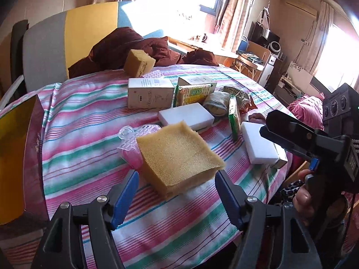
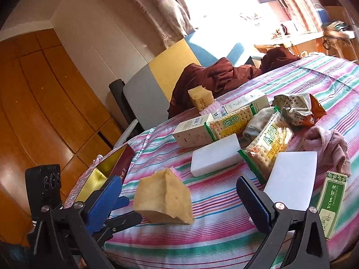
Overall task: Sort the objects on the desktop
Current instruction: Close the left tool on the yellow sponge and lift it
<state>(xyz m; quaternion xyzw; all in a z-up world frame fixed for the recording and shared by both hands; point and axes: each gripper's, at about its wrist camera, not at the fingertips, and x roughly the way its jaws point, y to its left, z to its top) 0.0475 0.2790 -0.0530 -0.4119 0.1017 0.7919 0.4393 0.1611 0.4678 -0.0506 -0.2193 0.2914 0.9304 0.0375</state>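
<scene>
Left gripper (image 1: 176,198) released, jaws spread wide, nothing between them. Yellow sponge (image 1: 179,154) lies on the striped cloth (image 1: 78,134) at frame centre, just ahead of the left fingertips and in line with the gap; its long axis runs lower left to upper right, skewed to the jaws. Right gripper (image 2: 179,204) also released; white sponge (image 2: 291,179) sits just beyond its right finger. Left is judged nearer the yellow sponge.

Both wrist views look low and close across the striped table (image 1: 89,116), sharing the yellow sponge (image 1: 179,154) from opposite sides
</scene>
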